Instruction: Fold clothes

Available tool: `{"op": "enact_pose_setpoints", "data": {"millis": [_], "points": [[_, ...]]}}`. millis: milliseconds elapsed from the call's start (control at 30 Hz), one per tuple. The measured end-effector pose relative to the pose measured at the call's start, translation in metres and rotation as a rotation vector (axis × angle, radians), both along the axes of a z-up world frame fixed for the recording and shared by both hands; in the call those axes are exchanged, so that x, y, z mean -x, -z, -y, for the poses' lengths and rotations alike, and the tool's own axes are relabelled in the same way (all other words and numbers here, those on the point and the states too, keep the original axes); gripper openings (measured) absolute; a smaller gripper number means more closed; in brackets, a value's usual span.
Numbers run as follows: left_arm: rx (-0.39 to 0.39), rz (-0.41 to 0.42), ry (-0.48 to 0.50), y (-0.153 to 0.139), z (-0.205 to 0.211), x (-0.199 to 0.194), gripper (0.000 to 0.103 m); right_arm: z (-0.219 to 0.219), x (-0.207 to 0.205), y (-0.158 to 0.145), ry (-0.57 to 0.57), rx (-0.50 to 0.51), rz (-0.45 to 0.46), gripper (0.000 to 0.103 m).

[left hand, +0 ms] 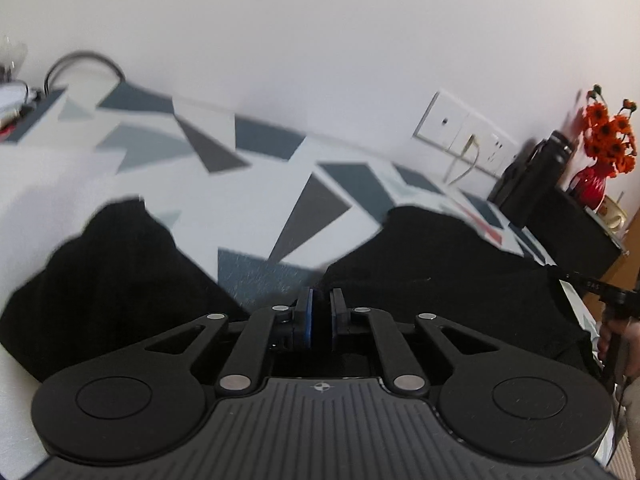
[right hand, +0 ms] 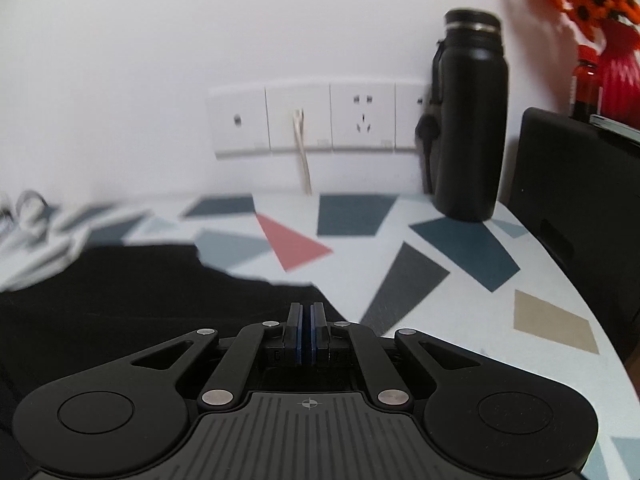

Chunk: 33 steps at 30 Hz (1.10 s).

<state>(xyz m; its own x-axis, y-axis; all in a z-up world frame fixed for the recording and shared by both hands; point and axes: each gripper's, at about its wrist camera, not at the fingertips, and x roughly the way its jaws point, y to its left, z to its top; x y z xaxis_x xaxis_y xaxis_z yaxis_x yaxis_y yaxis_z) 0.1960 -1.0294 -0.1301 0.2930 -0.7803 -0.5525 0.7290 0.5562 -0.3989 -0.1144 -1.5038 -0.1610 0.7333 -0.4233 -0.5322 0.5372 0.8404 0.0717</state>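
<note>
My left gripper [left hand: 321, 300] has its jaws nearly closed, my right gripper [right hand: 307, 312] fully; whether either pinches cloth I cannot tell. The black garment [left hand: 460, 264] lies on the patterned table [left hand: 260, 192], under both.

Matt black cloth garment [left hand: 440, 264] lies on a smooth bench [right hand: 440, 280] printed with flat coloured shapes. Both grippers are matt black plastic with ribbed bodies, shiny metal pivot pins, blue-padded fingers [right hand: 298, 332]. Black bottle [right hand: 468, 128], satin metal finish.
</note>
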Motion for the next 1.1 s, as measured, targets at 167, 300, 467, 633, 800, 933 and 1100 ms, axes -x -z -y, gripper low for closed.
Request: {"op": "enact_pose_setpoints", "data": {"millis": [167, 300, 467, 633, 800, 933, 1100], "points": [[0.014, -0.012, 0.007, 0.002, -0.005, -0.002, 0.015, 0.009, -0.002, 0.005, 0.043, -0.02, -0.01, 0.004], [0.014, 0.031, -0.013, -0.002, -0.012, 0.002, 0.015, 0.02, 0.014, 0.005, 0.067, -0.09, 0.038, 0.009], [0.02, 0.093, -0.045, -0.012, -0.018, 0.009, 0.01, 0.0, 0.05, -0.01, -0.012, -0.096, 0.039, 0.02], [0.014, 0.088, -0.068, -0.017, -0.027, 0.021, 0.015, -0.04, 0.087, -0.019, -0.122, -0.07, 0.011, 0.026], [0.032, 0.102, 0.004, -0.018, -0.033, 0.05, 0.035, -0.066, 0.102, -0.014, -0.166, -0.052, -0.012, 0.031], [-0.034, 0.146, 0.042, -0.007, -0.017, 0.065, 0.035, -0.072, 0.092, 0.0, -0.133, -0.004, -0.073, 0.03], [0.007, 0.08, 0.032, 0.005, -0.018, 0.057, 0.035, -0.071, 0.1, 0.007, -0.036, 0.01, -0.046, 0.013]]}}
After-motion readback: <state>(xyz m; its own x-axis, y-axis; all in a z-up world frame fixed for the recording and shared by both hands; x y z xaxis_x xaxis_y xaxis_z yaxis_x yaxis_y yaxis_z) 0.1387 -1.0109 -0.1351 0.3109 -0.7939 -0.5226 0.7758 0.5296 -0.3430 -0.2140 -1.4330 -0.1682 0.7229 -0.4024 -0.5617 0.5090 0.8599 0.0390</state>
